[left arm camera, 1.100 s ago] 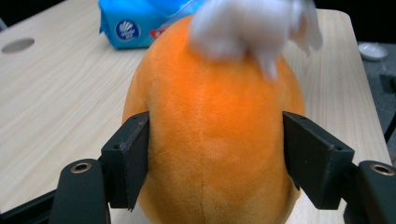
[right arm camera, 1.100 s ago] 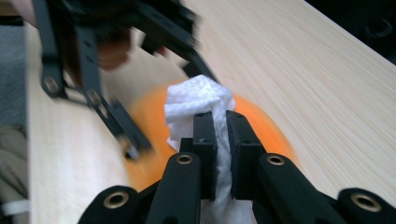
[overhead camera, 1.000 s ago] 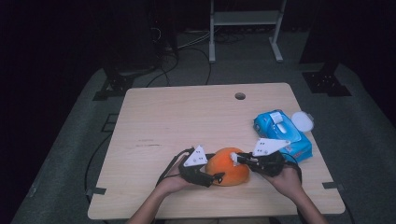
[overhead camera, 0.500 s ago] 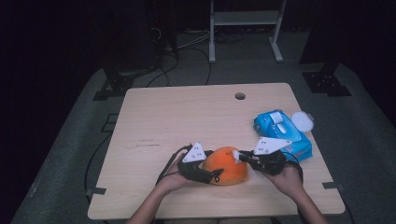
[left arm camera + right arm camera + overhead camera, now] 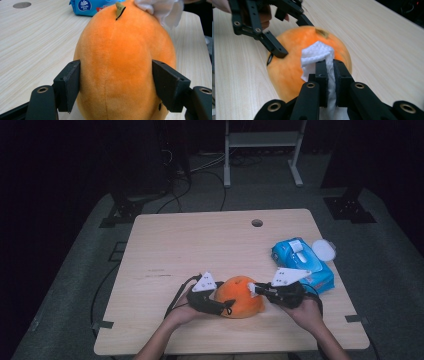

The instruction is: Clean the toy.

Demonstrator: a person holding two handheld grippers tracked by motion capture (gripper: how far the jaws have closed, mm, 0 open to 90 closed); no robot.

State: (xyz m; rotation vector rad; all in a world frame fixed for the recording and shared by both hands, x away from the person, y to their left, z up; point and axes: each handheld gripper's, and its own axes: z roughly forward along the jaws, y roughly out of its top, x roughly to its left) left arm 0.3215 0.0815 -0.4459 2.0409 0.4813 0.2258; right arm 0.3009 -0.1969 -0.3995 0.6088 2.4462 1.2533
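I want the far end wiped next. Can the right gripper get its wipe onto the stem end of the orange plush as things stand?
Probably yes. The right gripper is shut on the white wipe, already against the orange plush beside its stem end. The left gripper clamps the other end, leaving that way free.

Orange plush toy (image 5: 125,65): underside cut off by the left gripper view's bottom edge; far side hidden behind its own bulk.
White wipe (image 5: 317,58): lower end lost between the fingers (image 5: 322,75).
Blue wipes pack (image 5: 92,6): top cropped, partly behind the toy; label too small to read in the high view.
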